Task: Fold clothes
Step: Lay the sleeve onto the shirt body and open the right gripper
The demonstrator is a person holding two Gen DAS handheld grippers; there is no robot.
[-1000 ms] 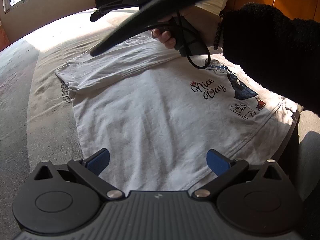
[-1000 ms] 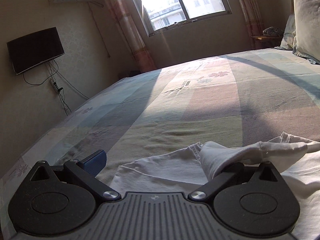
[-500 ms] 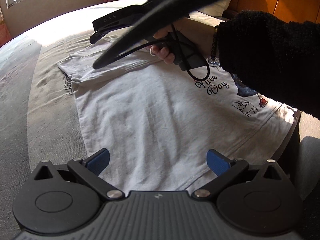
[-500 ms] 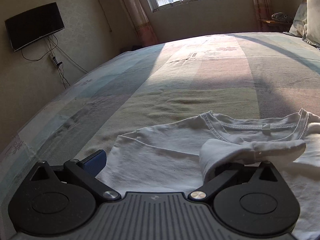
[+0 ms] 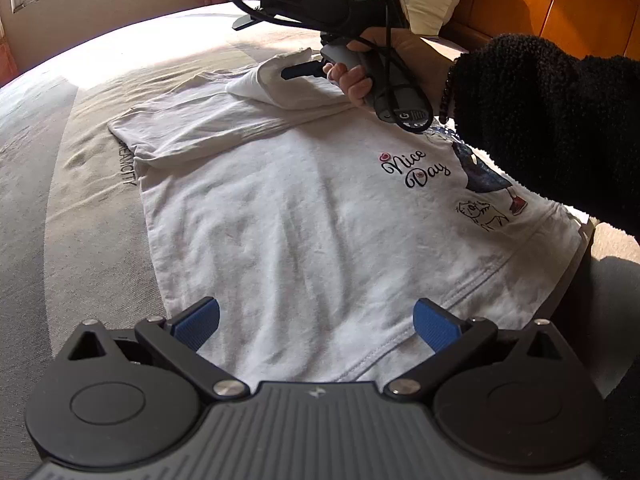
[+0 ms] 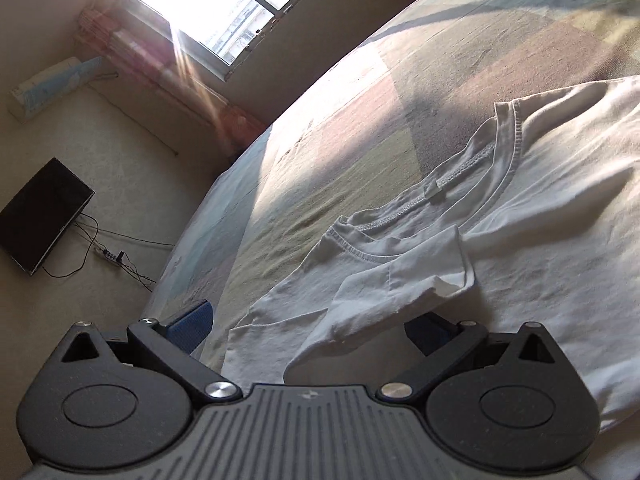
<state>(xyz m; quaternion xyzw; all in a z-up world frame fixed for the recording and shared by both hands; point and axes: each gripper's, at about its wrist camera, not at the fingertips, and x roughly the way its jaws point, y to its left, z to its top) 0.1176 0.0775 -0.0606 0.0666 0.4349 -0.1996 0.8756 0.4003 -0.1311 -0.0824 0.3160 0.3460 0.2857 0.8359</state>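
One white cotton T-shirt with a "Nice Day" print lies flat on the pastel-striped bedsheet, one short sleeve folded over its chest. The left gripper hovers spread wide above the hem, holding nothing. The right gripper, jaws apart, sits just beside the folded sleeve, one hand holding its handle.

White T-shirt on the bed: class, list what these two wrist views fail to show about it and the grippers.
- T-shirt, left wrist view: the side by the cartoon print is covered by a black sleeve.
- Its hem, same view: cut off by the left gripper body.
- Right gripper, right wrist view: the folded sleeve drapes over one finger, so contact there is unclear.
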